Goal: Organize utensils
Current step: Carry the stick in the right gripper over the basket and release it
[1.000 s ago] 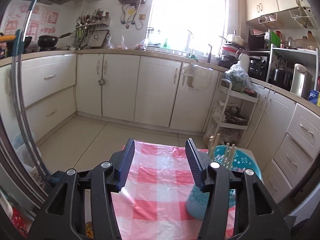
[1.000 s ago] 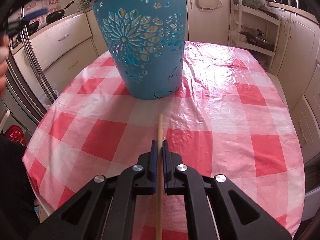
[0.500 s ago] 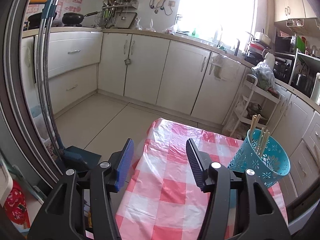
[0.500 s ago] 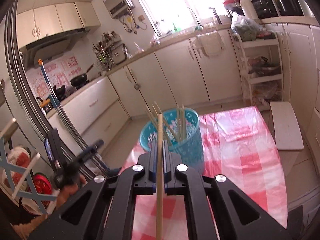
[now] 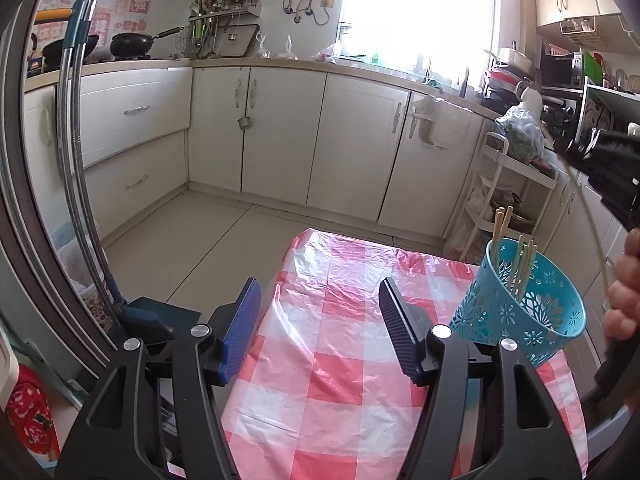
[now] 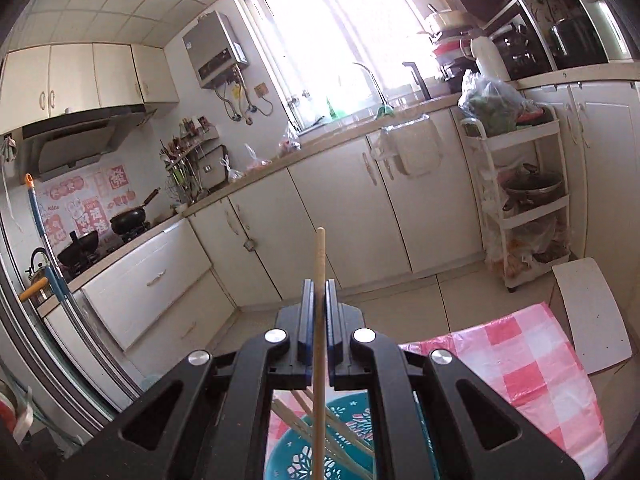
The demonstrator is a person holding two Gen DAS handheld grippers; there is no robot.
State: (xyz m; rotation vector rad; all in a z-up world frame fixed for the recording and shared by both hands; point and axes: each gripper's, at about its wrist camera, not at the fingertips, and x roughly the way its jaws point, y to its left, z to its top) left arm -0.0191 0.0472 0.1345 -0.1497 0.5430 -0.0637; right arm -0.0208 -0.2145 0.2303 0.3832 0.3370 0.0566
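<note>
My right tongs grasp one chopstick, held above the blue basket standing near the right edge of the checked surface. My left tongs have just been opening, nothing between them.

From the left wrist we look forward and slightly down along the left gripper, close over the near end of the checked table, with cabinets across the upper frame. From the right wrist we face more level, from above the teal basket at the bottom edge. Both views share the basket, table, window, white rack and stove corner. At the left view's right edge, what is probably the right gripper shows blurred.
</note>
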